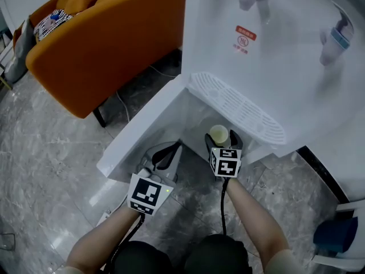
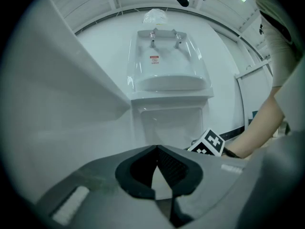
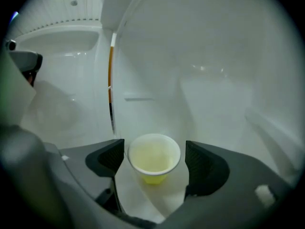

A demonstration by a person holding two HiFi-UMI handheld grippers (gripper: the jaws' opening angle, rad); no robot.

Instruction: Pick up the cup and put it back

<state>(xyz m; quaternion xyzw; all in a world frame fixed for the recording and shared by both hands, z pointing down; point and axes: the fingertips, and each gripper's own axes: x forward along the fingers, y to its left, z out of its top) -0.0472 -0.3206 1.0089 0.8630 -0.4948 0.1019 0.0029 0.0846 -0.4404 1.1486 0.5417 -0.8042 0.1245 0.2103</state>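
Nearest, left gripper off to the side, jaws pressed together on nothing; rightward, right gripper with jaws spread astride the upright yellow cup, untouched, low in the water dispenser recess.

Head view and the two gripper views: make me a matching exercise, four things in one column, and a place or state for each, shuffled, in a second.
Things:
1. small yellow paper cup
2. left gripper
3. right gripper
4. orange upholstered armchair

Places or states:
A. shut, nothing between the jaws
B. on the grey marble floor, head view's upper left
C. upright in the white water dispenser's lower recess
D. open, one jaw on either side of the cup

Pairs: 1-C, 2-A, 3-D, 4-B
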